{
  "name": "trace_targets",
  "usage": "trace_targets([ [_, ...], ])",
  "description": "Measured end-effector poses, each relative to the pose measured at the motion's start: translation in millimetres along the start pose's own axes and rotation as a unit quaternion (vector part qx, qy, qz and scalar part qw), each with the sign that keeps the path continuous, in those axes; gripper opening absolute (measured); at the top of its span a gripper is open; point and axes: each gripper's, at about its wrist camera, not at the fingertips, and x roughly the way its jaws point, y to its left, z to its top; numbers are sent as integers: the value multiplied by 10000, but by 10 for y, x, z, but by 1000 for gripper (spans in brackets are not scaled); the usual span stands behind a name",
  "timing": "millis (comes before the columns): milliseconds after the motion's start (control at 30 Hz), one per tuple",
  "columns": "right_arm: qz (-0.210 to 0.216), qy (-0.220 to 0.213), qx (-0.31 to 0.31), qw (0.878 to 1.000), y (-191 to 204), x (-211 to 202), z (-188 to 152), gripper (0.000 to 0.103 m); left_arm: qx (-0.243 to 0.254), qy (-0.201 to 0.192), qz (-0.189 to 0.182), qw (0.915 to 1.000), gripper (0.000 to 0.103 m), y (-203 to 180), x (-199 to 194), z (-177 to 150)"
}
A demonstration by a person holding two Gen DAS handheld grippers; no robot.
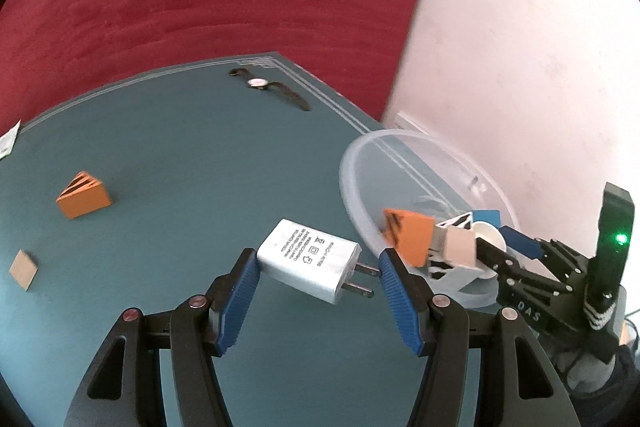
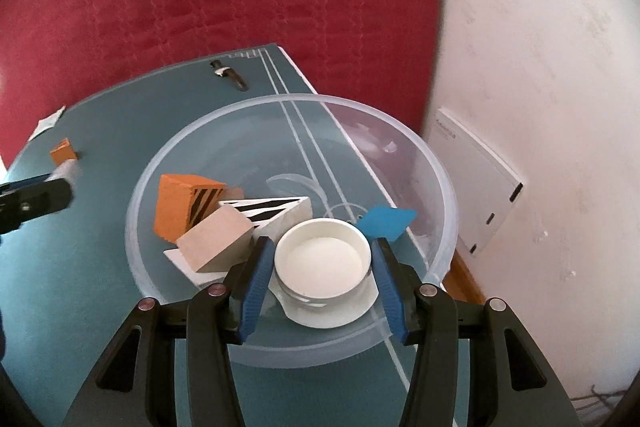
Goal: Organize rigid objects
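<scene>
A white card [image 1: 9, 141] at nine o'clock on the counter [image 1: 180, 155] is cut off by the left-wrist frame's edge. The watch [image 2: 229, 74] at twelve o'clock is too small to read. In the bowl [image 2: 436, 195], blocks hide part of a striped white wedge [image 2: 276, 213]. The left claw [image 2: 60, 183] enters blurred at nine o'clock, its grip unclear there.

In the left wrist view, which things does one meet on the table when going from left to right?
Small tan tile → orange wedge block → white charger held in the left gripper → clear bowl → right gripper reaching into the bowl.
</scene>
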Motion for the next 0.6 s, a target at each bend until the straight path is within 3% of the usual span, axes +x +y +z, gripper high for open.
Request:
trace_targets([
  [367,162,-199,367,9990,-178,-60,19,54,466,-62,-125,9988,65,-503,277,310],
  [600,178,-359,364,9985,-168,-78,0,54,311,-7,-66,9995,72,-417,227,210],
])
